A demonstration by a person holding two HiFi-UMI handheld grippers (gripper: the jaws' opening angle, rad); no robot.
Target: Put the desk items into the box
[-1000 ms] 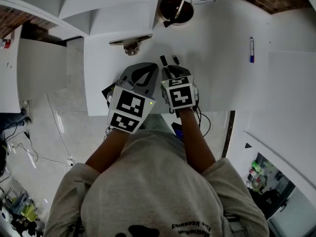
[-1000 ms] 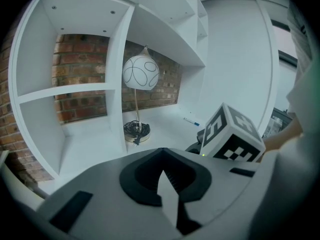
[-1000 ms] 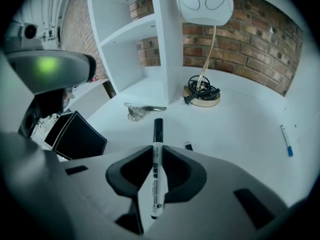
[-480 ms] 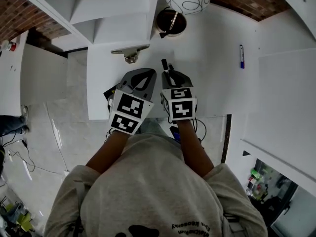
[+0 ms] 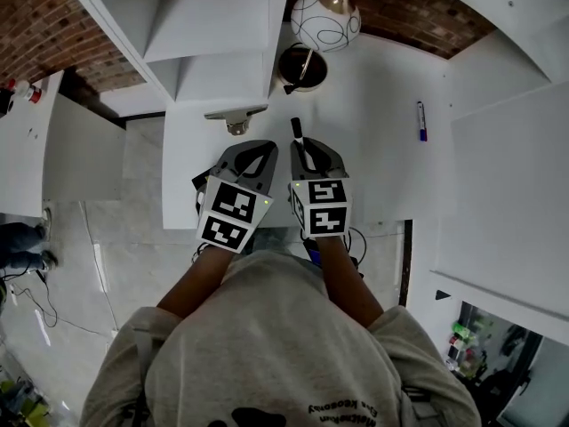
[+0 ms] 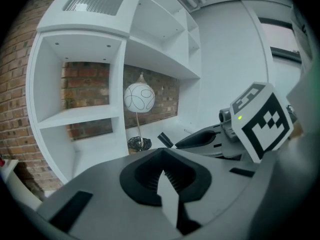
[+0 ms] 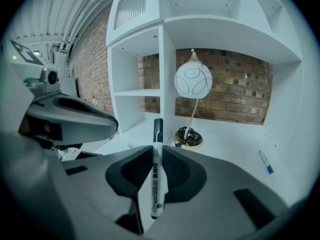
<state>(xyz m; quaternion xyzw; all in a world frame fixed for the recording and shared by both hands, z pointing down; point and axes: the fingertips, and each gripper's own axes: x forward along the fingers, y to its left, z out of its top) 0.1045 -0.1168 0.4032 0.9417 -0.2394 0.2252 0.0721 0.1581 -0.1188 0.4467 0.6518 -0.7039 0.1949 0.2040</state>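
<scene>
Your right gripper [image 7: 152, 199] clamps a black-capped marker [image 7: 156, 166] pointing ahead, blue pen [image 7: 266, 162] off to its right; your left gripper [image 6: 167, 194] seems closed, empty.

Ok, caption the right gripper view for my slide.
Right gripper clamps a black-capped marker; globe lamp and white shelves behind.

A home study or office nook — white desk [image 5: 382, 140], built-in shelves [image 5: 209, 16], globe lamp [image 5: 324, 18], brick wall [image 5: 400, 7]

White desk [image 5: 373, 149]: lamp base [image 5: 300, 66] at back, blue-capped marker [image 5: 420, 120] lying right.
</scene>
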